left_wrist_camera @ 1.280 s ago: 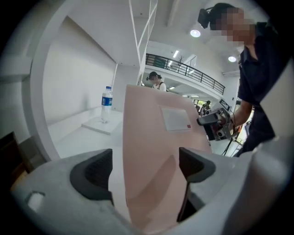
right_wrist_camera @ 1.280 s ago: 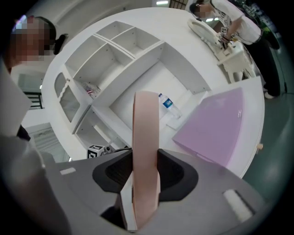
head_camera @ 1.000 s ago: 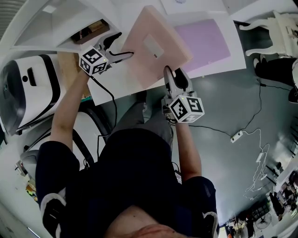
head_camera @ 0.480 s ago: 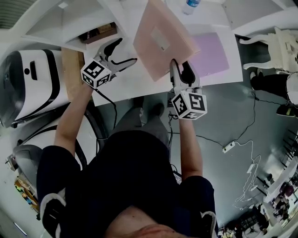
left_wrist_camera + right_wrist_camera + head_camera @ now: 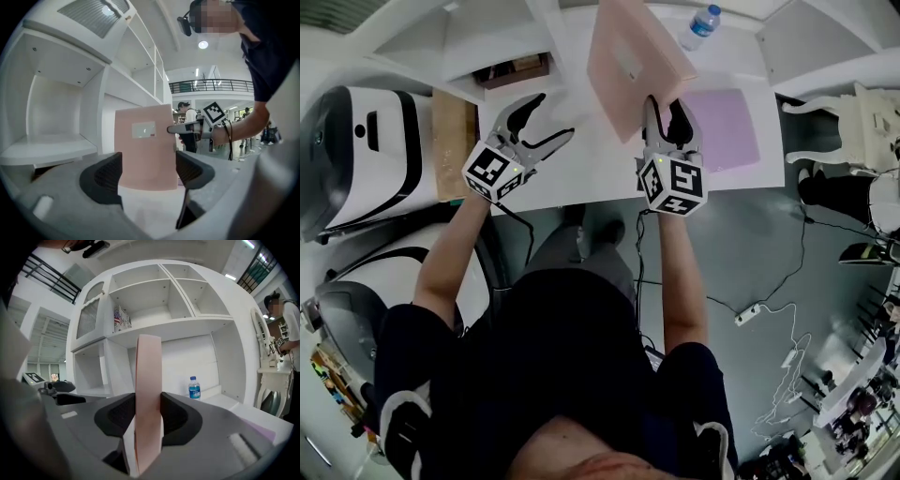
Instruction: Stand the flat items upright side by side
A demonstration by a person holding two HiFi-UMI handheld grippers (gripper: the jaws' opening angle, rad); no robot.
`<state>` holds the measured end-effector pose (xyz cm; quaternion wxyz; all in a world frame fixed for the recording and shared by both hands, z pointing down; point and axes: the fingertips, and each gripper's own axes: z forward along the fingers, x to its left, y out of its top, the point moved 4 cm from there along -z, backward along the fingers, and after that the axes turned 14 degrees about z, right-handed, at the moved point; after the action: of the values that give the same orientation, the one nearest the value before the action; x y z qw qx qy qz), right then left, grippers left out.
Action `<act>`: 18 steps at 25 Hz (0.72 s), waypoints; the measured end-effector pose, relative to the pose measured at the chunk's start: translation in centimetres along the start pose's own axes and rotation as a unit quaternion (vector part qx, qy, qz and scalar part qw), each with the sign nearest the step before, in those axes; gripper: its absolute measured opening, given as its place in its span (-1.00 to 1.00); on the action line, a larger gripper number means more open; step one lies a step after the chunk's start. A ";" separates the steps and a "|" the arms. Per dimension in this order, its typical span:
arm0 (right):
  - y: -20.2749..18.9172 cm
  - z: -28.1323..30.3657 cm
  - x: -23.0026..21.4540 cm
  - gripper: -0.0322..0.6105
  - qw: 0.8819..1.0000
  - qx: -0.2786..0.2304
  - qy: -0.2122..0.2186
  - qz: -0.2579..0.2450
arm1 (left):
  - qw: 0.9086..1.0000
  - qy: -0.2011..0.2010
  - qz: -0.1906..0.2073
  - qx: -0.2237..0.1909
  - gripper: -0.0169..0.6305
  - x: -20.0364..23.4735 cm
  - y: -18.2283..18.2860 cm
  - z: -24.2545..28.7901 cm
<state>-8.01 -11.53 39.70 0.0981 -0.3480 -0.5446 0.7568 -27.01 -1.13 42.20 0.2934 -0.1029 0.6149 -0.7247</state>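
Note:
A flat pink box (image 5: 630,58) with a pale label stands nearly upright above the white table (image 5: 581,169). My right gripper (image 5: 664,108) is shut on its near edge. In the right gripper view the pink box (image 5: 147,380) runs edge-on between both pads of that gripper (image 5: 147,416). My left gripper (image 5: 553,117) hovers to the left of the box, open; its jaws have just been closing a little with nothing between them. From the left gripper (image 5: 147,176) the pink box (image 5: 143,150) shows face-on beyond the jaws. A flat purple item (image 5: 724,127) lies on the table to the right.
A white shelf unit (image 5: 487,37) with open compartments rises behind the table. A water bottle (image 5: 700,25) stands at the back right. A wooden board (image 5: 455,141) lies at the table's left end, beside a white machine (image 5: 356,150). A white chair (image 5: 862,103) stands at the right.
The right gripper has lifted the pink box off its tilted lie, rolled it upright and carried it toward the shelves. The left gripper has risen and its jaws have narrowed slightly.

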 end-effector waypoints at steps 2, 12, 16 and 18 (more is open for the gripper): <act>-0.1 1.4 0.1 -0.41 1.000 0.002 -0.001 -0.012 | 1.000 0.015 -0.001 -0.007 0.11 0.0 0.4 -0.7; -1.5 7.7 1.7 -0.41 0.998 -0.002 -0.012 -0.056 | 0.996 0.088 -0.015 -0.020 -0.42 0.6 1.2 -4.6; -2.3 10.2 2.5 -0.41 0.997 -0.009 -0.018 -0.078 | 0.994 0.106 -0.013 -0.017 -0.59 0.6 1.1 -5.7; -2.6 11.3 2.7 -0.41 0.996 -0.013 -0.023 -0.084 | 0.993 0.113 -0.012 -0.015 -0.69 0.6 1.1 -6.0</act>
<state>-17.83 -17.64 42.76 0.1438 -0.2848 -0.5837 0.7467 -30.27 3.46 39.71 0.2116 -0.0327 0.6539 -0.7257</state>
